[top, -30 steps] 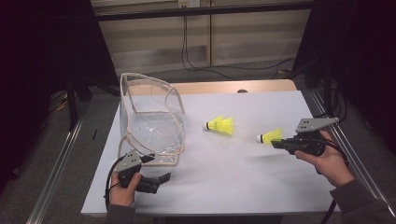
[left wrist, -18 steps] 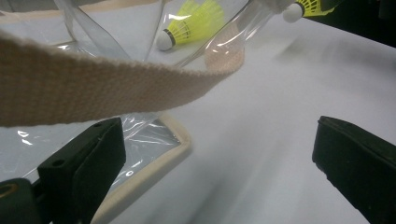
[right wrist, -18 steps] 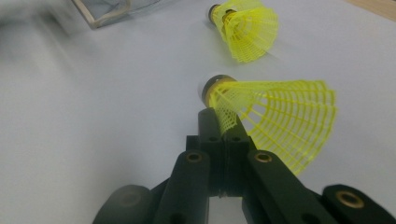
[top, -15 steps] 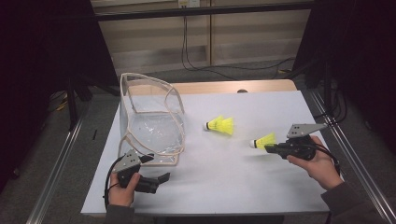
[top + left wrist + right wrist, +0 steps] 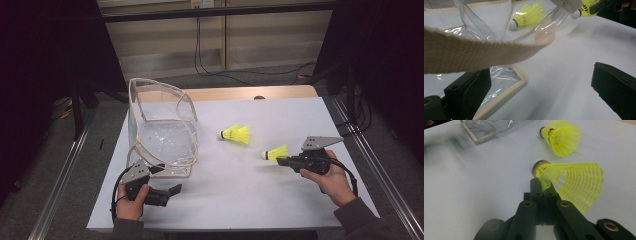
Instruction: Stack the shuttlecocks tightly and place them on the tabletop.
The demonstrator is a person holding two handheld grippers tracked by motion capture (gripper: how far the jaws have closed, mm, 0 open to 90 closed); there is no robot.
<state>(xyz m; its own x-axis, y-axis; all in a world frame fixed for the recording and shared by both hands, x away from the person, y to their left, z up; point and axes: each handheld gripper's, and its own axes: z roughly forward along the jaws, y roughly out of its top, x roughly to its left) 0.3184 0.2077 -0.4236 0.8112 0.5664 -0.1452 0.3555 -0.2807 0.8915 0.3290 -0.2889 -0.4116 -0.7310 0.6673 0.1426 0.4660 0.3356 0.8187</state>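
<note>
Between the closed right claw (image 5: 543,185) tips sits a neon-yellow mesh-skirted shuttlecock (image 5: 571,183), dark-banded at its cork

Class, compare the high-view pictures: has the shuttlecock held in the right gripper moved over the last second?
Yes. The held shuttlecock, clamped in the right gripper, has drifted left and toward the table's near edge, closing on the loose shuttlecock lying unmoved on the white table.

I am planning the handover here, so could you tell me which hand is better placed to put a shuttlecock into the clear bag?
Right, probably: the right gripper is shut on a yellow shuttlecock. The left gripper is open, beside the clear bag.
</note>
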